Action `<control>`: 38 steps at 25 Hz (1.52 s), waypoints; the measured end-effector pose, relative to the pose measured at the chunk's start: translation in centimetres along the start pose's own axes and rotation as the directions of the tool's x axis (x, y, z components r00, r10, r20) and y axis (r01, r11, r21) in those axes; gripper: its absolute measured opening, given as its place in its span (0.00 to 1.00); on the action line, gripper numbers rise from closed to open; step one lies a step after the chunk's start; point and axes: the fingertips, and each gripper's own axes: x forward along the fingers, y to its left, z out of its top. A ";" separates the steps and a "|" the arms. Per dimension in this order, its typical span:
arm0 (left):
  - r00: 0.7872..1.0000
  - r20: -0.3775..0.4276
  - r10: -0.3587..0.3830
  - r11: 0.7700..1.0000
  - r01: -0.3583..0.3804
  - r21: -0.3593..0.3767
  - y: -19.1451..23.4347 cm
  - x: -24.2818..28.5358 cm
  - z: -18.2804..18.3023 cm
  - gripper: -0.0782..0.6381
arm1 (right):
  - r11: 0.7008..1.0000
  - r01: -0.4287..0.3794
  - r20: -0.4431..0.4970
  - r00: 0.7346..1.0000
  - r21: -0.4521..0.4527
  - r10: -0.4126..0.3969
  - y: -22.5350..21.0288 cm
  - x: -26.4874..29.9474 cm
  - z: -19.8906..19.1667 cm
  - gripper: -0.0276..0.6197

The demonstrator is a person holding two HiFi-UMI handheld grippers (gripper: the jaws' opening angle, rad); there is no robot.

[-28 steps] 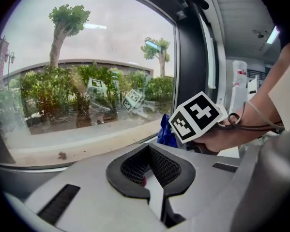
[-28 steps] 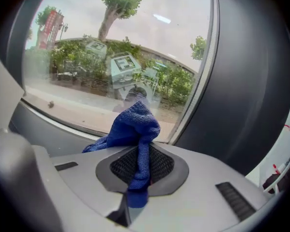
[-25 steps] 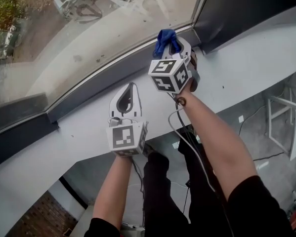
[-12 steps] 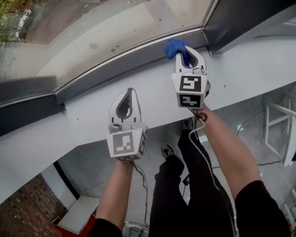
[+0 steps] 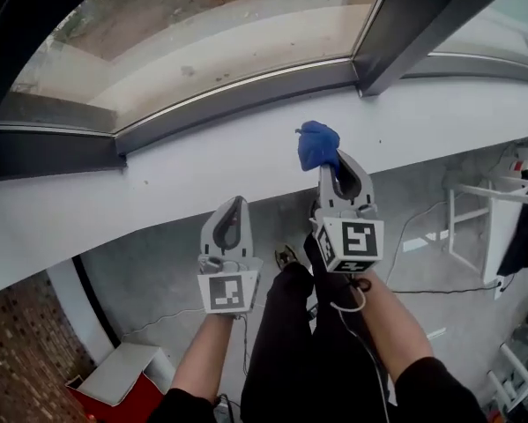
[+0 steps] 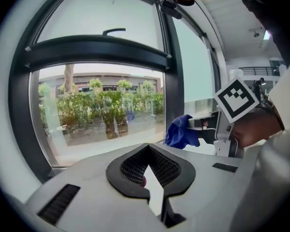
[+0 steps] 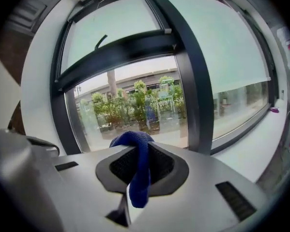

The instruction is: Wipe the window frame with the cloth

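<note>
The right gripper (image 5: pixel 331 154) has its jaws closed on the blue cloth (image 5: pixel 317 144), which is bunched at their tips above the white sill (image 5: pixel 158 179), near the dark window frame (image 5: pixel 246 95) but clear of it. To its left and nearer, the left gripper (image 5: pixel 234 203) has its jaws together on nothing.

Open sill (image 5: pixel 158 192) before dark window frame (image 5: pixel 237 100)
</note>
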 end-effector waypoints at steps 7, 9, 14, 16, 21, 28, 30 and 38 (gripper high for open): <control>0.996 -0.027 -0.090 0.995 0.088 -0.042 -5.3 -10.1 5.1 0.12 | 0.996 -0.048 0.000 0.999 -0.073 0.048 3.9 -14.9 6.4 0.08; 0.990 -0.019 -0.137 0.990 0.136 -0.032 -7.2 -11.5 7.2 0.12 | 0.990 -0.081 0.012 0.997 -0.117 0.083 5.1 -18.1 8.6 0.08; 0.985 0.032 -0.167 0.986 0.167 -0.012 -11.3 -13.8 12.3 0.12 | 0.979 -0.136 0.041 0.989 -0.154 0.143 5.7 -24.0 13.1 0.08; 0.988 0.044 -0.150 0.988 0.151 -0.014 -12.8 -14.0 13.9 0.12 | 0.973 -0.165 0.074 0.981 -0.162 0.179 5.2 -25.2 15.0 0.08; 0.996 0.059 -0.063 0.998 0.065 -0.028 -16.9 -13.7 17.8 0.12 | 0.938 -0.261 0.119 0.949 -0.228 0.293 2.6 -27.9 18.8 0.08; 0.981 0.142 0.132 0.987 -0.117 -0.105 -24.6 -14.5 24.0 0.12 | 0.866 -0.385 0.142 0.884 -0.318 0.445 -5.1 -32.7 23.1 0.08; 0.969 0.173 0.177 0.981 -0.159 -0.113 -27.1 -15.0 25.5 0.12 | 0.852 -0.399 0.159 0.868 -0.340 0.470 -7.0 -34.1 24.1 0.08; 0.940 0.231 0.250 0.966 -0.227 -0.120 -32.9 -17.2 28.9 0.12 | 0.826 -0.464 0.188 0.823 -0.321 0.536 -9.8 -38.2 25.9 0.08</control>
